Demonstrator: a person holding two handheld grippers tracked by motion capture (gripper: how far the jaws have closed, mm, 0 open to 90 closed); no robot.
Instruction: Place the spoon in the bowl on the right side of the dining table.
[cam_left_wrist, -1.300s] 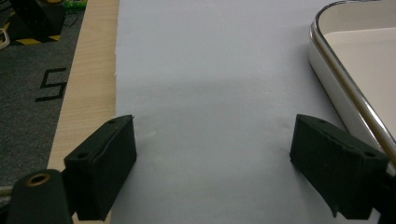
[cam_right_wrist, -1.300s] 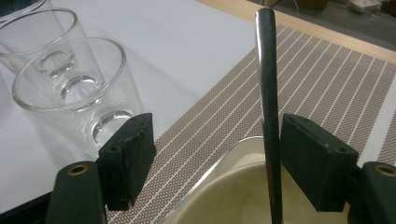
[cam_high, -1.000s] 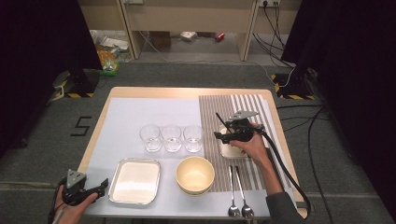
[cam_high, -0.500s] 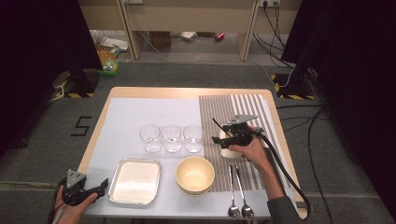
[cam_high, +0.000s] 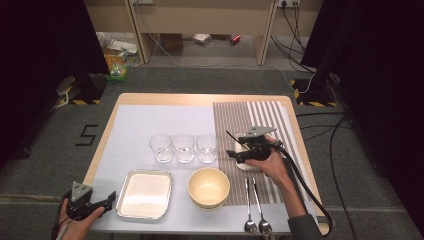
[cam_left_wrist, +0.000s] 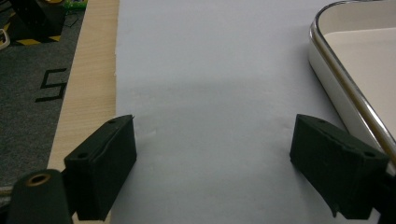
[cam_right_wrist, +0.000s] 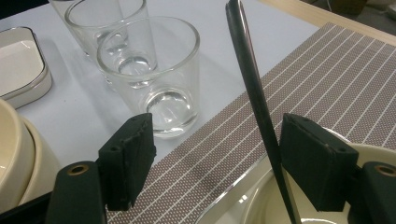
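The right gripper (cam_high: 235, 145) hangs over a small white dish (cam_high: 246, 164) on the striped mat (cam_high: 239, 116), and a long dark utensil handle (cam_right_wrist: 254, 98) rises out of that dish between its jaws. In the right gripper view the jaws stand wide apart, with the handle leaning against or just beside the jaw on that view's right side and clear of the other; they are not closed on it. Just beyond the jaws stands the nearest of three empty glasses (cam_right_wrist: 154, 70), and the rim of a cream bowl (cam_right_wrist: 14, 154) shows at the left edge. From above, the bowl (cam_high: 209, 187) sits in front of the glasses (cam_high: 184, 147), two spoons (cam_high: 255, 210) lie on the mat near the table edge, and a white tray (cam_high: 144, 194) sits to the left. The left gripper (cam_high: 102, 200) rests low at the near left corner of the table (cam_high: 165, 99), jaws wide and holding nothing, with the tray's rim (cam_left_wrist: 345, 88) just to its side on the pale sheet (cam_left_wrist: 210, 84). The step in hand looks like taking hold of the utensil standing in the dish. The next move calls for centring the handle between the jaws and closing on it firmly, since it is thin and leaning, then lifting straight up so the dish is not dragged
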